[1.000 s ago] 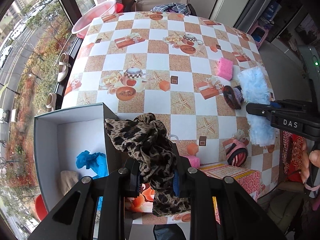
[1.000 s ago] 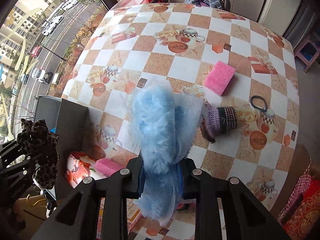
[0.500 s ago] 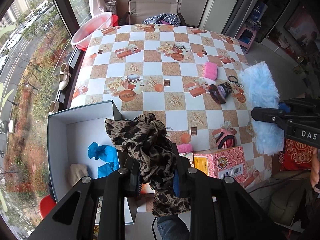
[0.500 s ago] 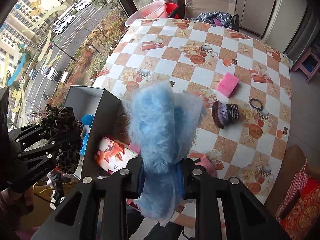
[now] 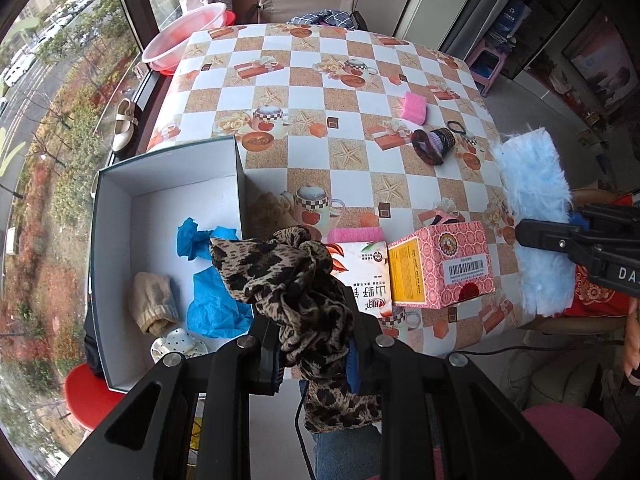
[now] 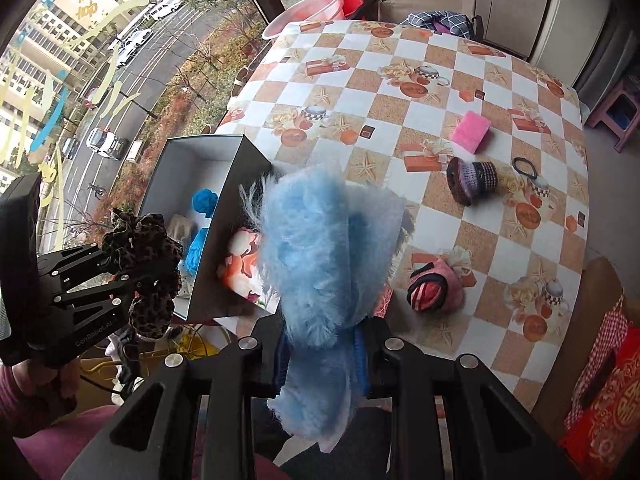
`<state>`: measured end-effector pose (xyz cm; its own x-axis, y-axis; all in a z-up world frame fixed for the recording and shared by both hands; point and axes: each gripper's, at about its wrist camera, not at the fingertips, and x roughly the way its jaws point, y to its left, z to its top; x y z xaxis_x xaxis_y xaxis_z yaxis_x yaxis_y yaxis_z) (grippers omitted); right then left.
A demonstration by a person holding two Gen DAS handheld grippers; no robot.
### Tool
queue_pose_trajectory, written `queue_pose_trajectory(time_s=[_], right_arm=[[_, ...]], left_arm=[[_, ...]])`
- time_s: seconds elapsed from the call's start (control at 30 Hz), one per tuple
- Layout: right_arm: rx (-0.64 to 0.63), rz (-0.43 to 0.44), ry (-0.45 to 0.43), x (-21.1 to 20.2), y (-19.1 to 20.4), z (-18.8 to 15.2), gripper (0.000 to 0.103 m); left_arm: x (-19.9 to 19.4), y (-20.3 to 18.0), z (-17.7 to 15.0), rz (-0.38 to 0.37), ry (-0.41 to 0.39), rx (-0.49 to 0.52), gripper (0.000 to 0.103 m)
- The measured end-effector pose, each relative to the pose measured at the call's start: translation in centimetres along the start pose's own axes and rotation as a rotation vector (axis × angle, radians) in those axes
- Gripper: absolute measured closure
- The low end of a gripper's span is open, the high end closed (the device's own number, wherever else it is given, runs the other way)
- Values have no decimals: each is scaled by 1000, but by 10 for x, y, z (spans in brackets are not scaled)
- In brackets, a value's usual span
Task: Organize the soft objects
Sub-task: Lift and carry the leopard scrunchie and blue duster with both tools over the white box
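Note:
My left gripper (image 5: 314,350) is shut on a leopard-print scarf (image 5: 288,280), held high above the table's near edge, right of the open white box (image 5: 120,216). The box holds blue cloth (image 5: 212,292), a beige sock (image 5: 154,304) and a dotted item (image 5: 178,346). My right gripper (image 6: 322,350) is shut on a fluffy light-blue cloth (image 6: 324,248), held high over the near right side of the table; the cloth also shows in the left wrist view (image 5: 532,208).
On the checkered table (image 5: 320,80) lie a pink sponge (image 5: 414,106), a purple knit item (image 5: 434,144), a black hair tie (image 5: 458,126), a pink-red knit item (image 6: 434,286), a second pink sponge (image 5: 356,235) and two cartons (image 5: 440,268). A pink basin (image 5: 184,36) stands beyond the far left corner.
Both grippers have risen and pulled back from the table with their cloths still held. More of the box's inside and the cartons have come into view.

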<state>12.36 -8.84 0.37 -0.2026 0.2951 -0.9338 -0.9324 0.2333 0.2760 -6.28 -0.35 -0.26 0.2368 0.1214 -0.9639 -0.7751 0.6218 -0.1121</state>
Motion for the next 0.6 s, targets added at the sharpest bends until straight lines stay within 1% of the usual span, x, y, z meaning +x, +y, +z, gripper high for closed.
queue_pose_trajectory(time_s=[0.13, 0.33, 0.43, 0.6], right_arm=[[16, 16, 37, 10, 7, -19, 76], [11, 52, 95, 28, 25, -41, 76], [-12, 68, 110, 34, 39, -42, 76], [-80, 77, 114, 39, 68, -35, 76]], left_arm=[[0, 15, -15, -9, 14, -33, 78], [-2, 38, -31, 3, 23, -82, 78], [-3, 47, -35, 7, 20, -101, 78], [-7, 64, -44, 14, 4, -141, 78]])
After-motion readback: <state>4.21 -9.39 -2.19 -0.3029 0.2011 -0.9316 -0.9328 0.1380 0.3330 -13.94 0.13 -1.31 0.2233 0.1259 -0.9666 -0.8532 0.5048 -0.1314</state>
